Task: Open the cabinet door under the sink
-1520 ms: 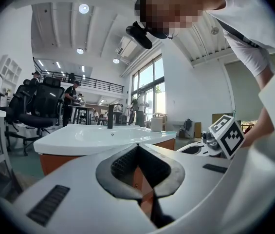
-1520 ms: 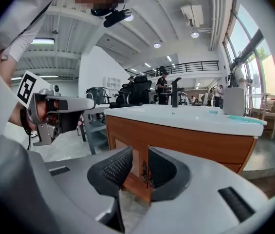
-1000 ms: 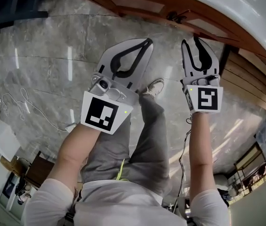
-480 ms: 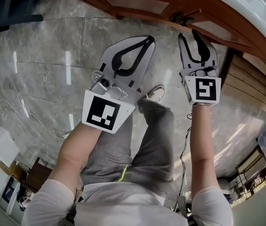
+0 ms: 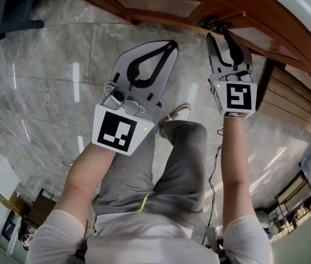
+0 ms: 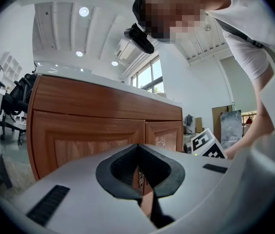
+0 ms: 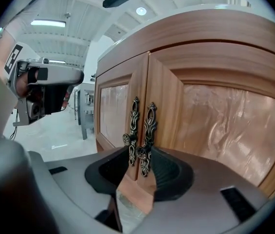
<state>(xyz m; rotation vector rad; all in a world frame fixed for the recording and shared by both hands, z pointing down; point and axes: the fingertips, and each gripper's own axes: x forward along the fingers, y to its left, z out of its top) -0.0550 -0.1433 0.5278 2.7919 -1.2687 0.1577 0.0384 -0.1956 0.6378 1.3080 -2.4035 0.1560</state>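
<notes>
The brown wooden cabinet under the white countertop [image 5: 301, 15] has two doors whose ornate dark metal handles [image 5: 214, 22] stand side by side at the seam. In the right gripper view the left handle [image 7: 133, 128] and the right handle [image 7: 148, 135] rise just past my right gripper [image 7: 140, 154], which is open, with the lower ends of both handles between its jaws. In the head view the right gripper [image 5: 221, 34] reaches up to the handles. My left gripper [image 5: 172, 44] hangs shut and empty over the floor, pointing at the cabinet front [image 6: 88, 130]. Both doors look closed.
The person's grey-trousered leg and a light shoe [image 5: 180, 111] stand on the marble floor [image 5: 50, 65] below the grippers. A white cable [image 5: 31, 137] trails at the left. Slatted wooden panels [image 5: 293, 100] run along the right, beside the cabinet.
My right gripper has moved forward to the cabinet handles, which now sit at its tips. The left gripper has kept its place, still shut.
</notes>
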